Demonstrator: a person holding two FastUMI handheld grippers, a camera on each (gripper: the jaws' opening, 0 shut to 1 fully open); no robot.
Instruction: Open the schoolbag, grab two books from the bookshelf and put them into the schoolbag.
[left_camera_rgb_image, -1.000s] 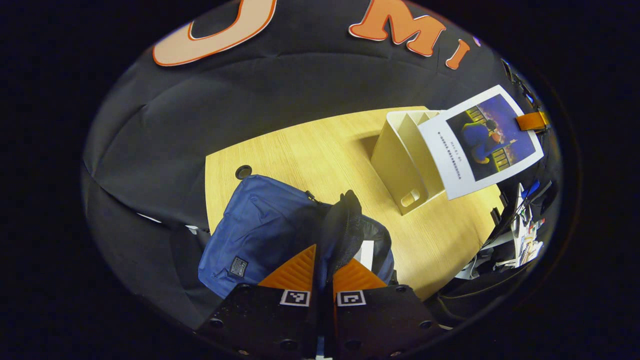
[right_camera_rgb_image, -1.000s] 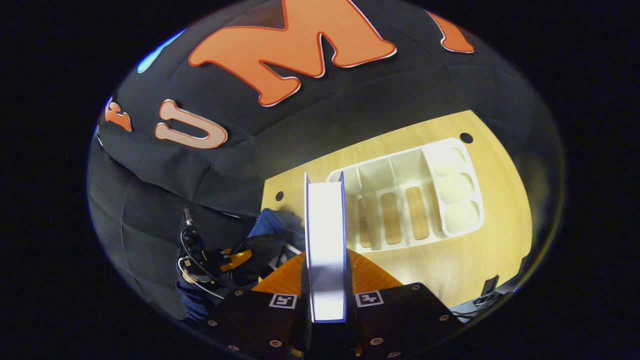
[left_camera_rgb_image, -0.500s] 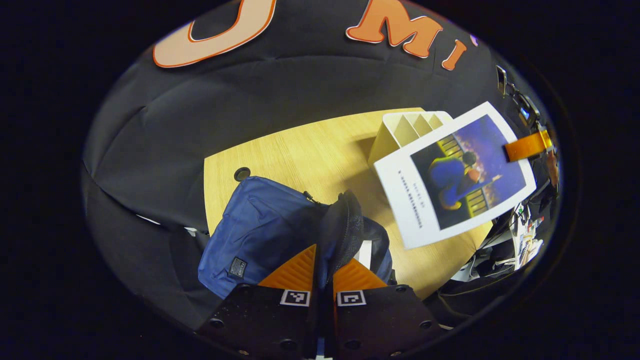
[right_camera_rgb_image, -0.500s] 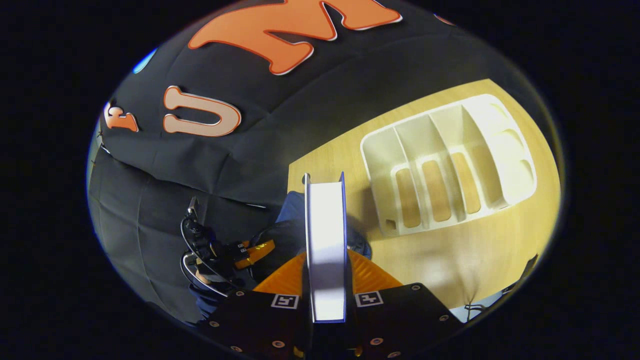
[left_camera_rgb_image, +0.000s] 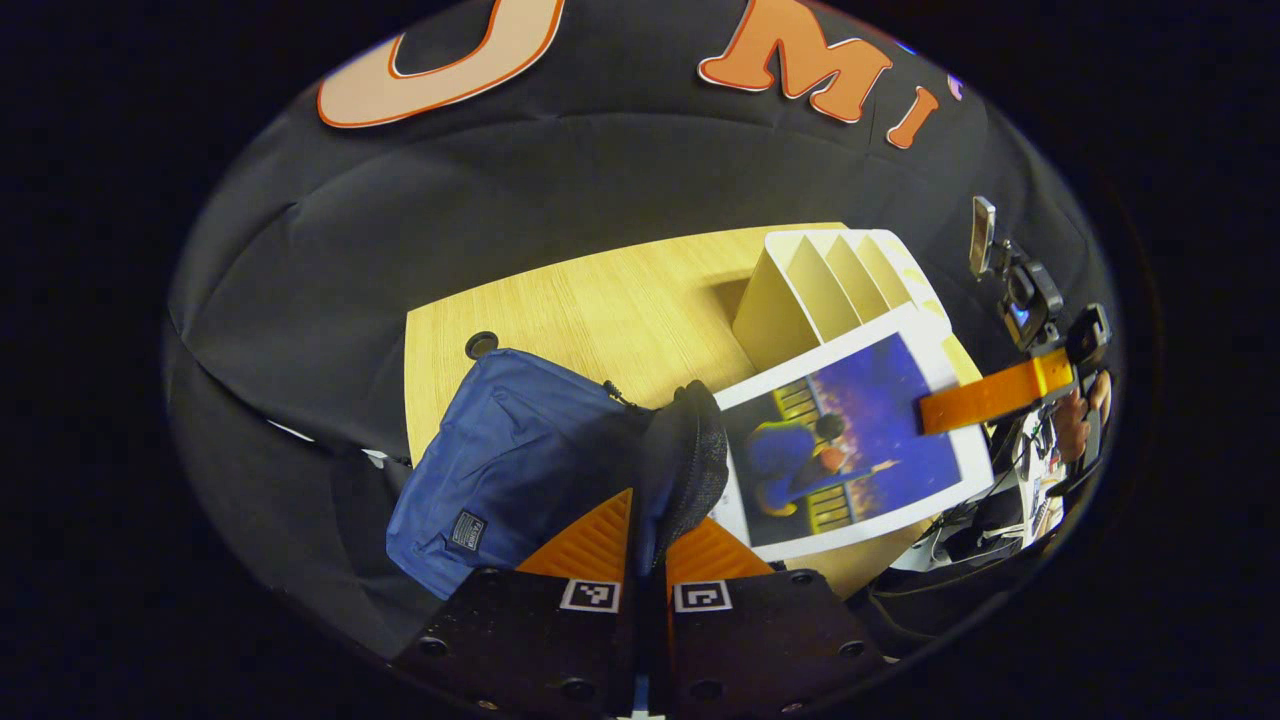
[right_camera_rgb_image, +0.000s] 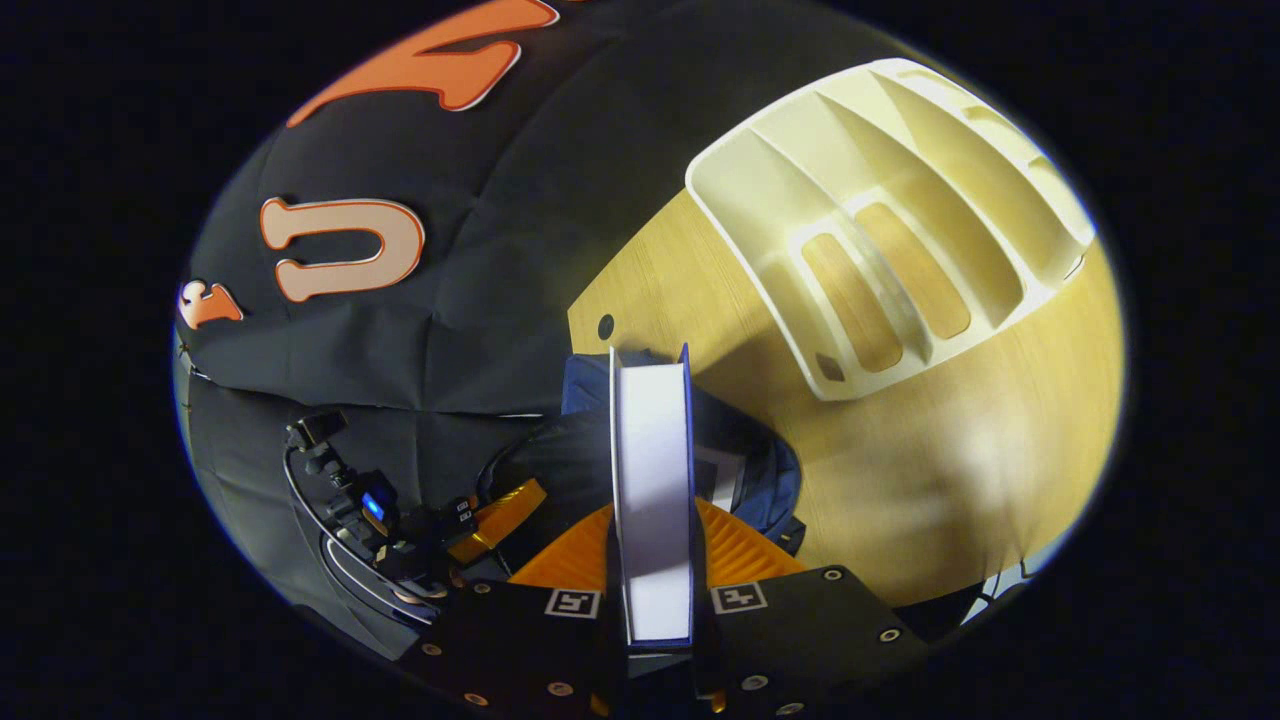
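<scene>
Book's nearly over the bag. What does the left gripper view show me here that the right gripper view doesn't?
Left gripper view: the book's illustrated cover beside the schoolbag's blue front, with the left gripper pinching the bag's black rim. Right gripper view: the book's page edge clamped in the right gripper, with the bag's open mouth just beyond it, and the slotted floor of the bookshelf. Both: book, schoolbag, empty bookshelf, table.

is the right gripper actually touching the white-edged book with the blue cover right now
Touching. In the right gripper view the right gripper has both fingers pressed on the covers of the white-edged, blue-covered book, which stands between them.
</scene>
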